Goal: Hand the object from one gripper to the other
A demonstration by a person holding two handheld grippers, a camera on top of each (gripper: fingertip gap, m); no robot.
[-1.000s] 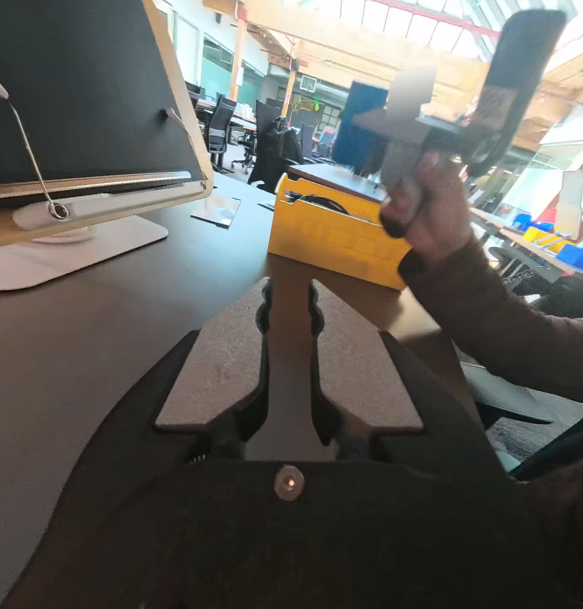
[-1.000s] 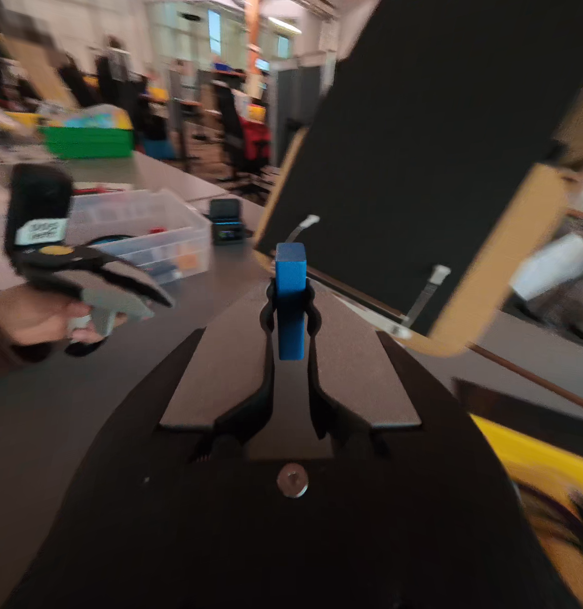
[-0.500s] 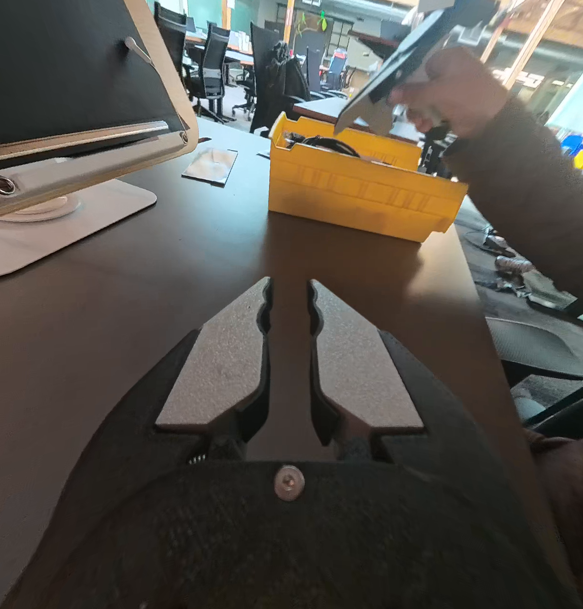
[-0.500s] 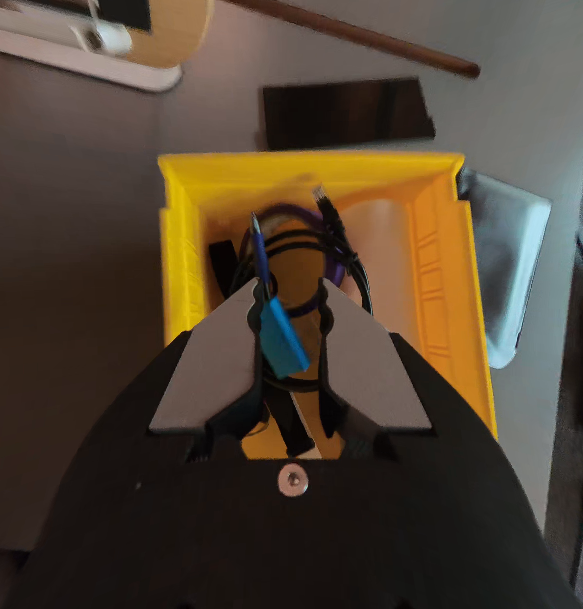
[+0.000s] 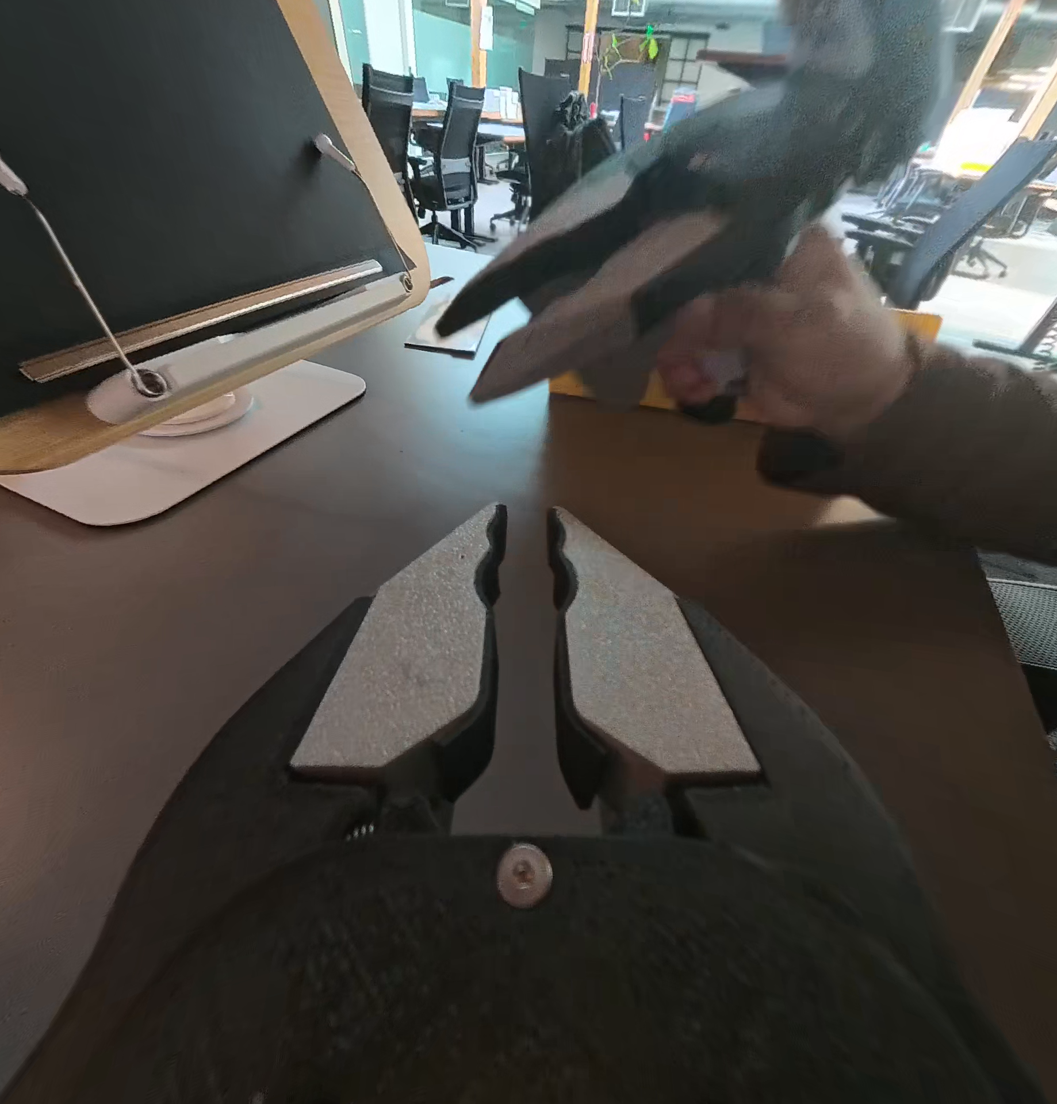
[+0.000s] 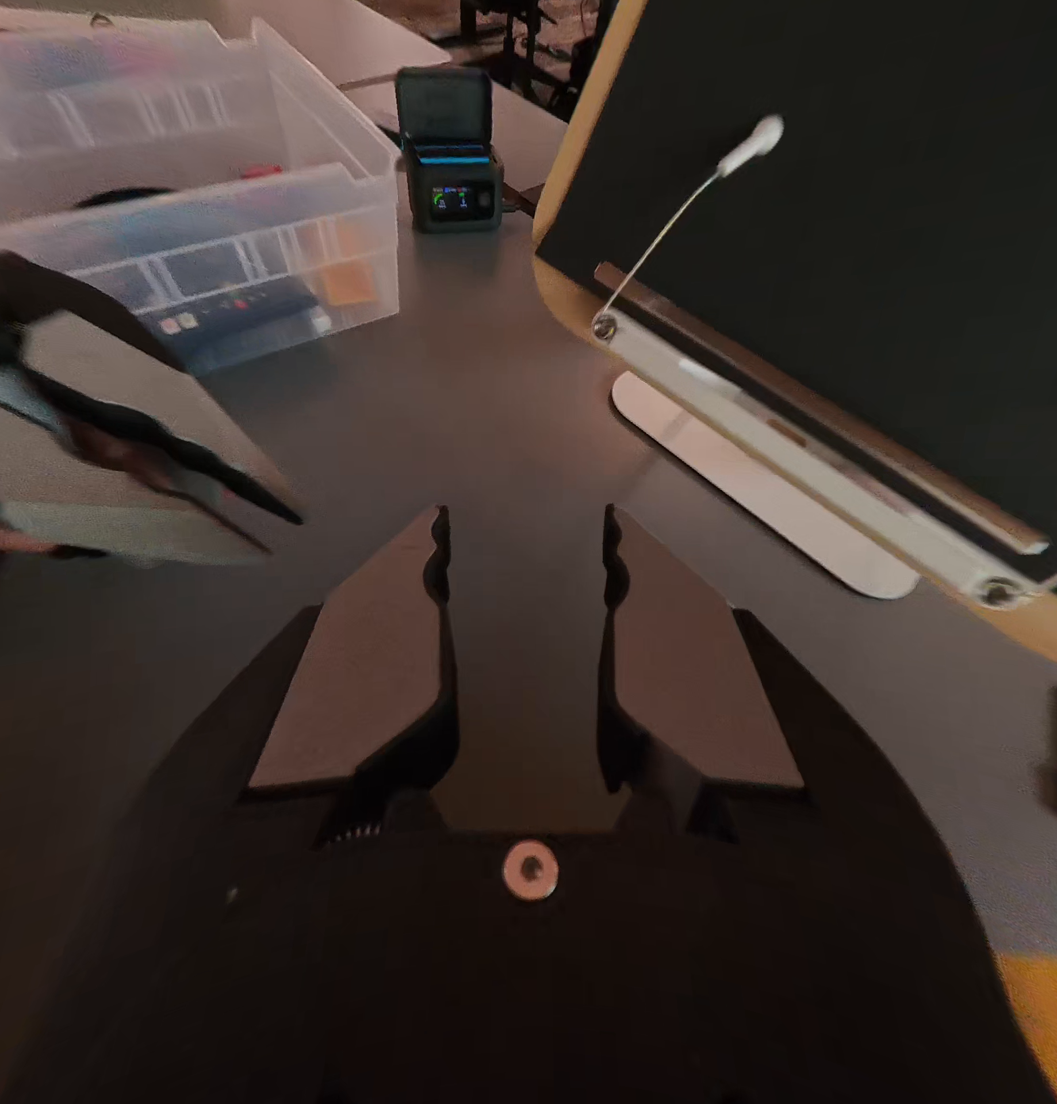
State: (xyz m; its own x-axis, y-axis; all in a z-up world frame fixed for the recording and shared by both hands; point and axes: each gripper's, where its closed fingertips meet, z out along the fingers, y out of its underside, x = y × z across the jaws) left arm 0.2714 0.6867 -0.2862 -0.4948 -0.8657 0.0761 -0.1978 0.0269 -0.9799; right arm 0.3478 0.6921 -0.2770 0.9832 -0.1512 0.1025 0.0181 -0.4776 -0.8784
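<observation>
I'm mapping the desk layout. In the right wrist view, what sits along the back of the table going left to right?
Clear plastic organizer box → small dark device with a lit screen → black board on its stand.
</observation>
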